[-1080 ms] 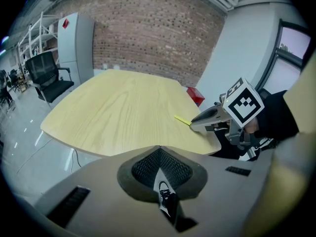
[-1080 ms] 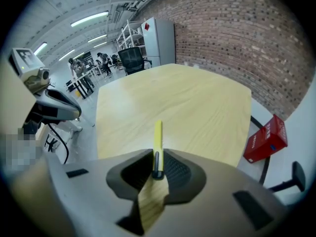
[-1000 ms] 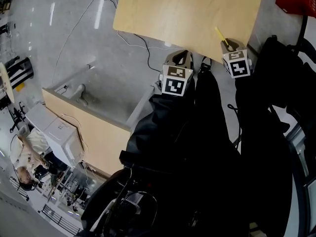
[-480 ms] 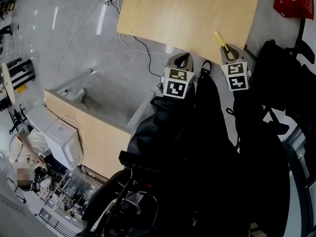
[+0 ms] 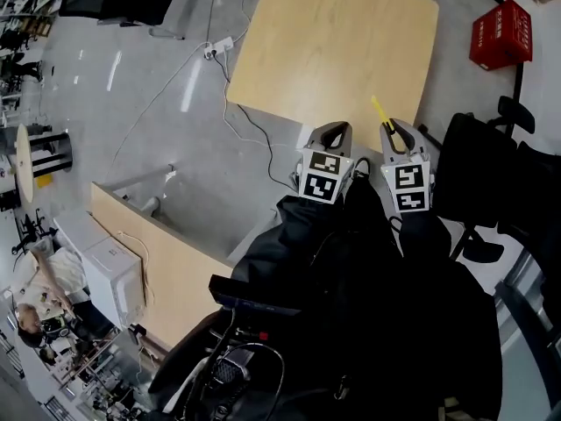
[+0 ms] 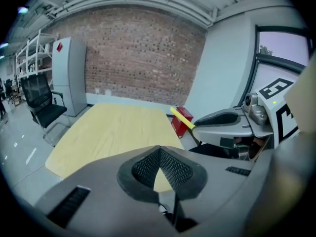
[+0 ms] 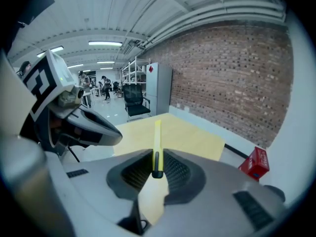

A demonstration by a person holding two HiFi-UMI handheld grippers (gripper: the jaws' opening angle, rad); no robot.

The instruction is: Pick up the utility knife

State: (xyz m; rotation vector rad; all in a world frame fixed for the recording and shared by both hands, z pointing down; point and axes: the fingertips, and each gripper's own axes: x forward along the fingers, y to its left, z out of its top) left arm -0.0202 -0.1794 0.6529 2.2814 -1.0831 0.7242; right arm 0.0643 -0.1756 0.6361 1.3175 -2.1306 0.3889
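The yellow utility knife (image 5: 380, 112) sticks out forward from my right gripper (image 5: 396, 134), which is shut on it, held in the air by the near edge of the wooden table (image 5: 333, 42). In the right gripper view the knife (image 7: 157, 142) stands pinched between the ribbed pads, pointing up past the right gripper (image 7: 157, 169). My left gripper (image 5: 329, 136) hangs just to its left, shut with nothing in it. Its pads meet in the left gripper view (image 6: 160, 169), where the knife (image 6: 181, 118) and the right gripper (image 6: 222, 120) show at the right.
The tabletop (image 6: 108, 132) is bare. A red box (image 5: 501, 33) sits on the floor at the far right. Black office chairs (image 5: 491, 174) stand to the right. A power strip (image 5: 219, 46) and its cable lie on the floor left of the table. A person's dark clothing fills the lower view.
Both grippers have drawn back from the table's edge and come closer together. The right one keeps hold of the knife. The head view now takes in the whole table.
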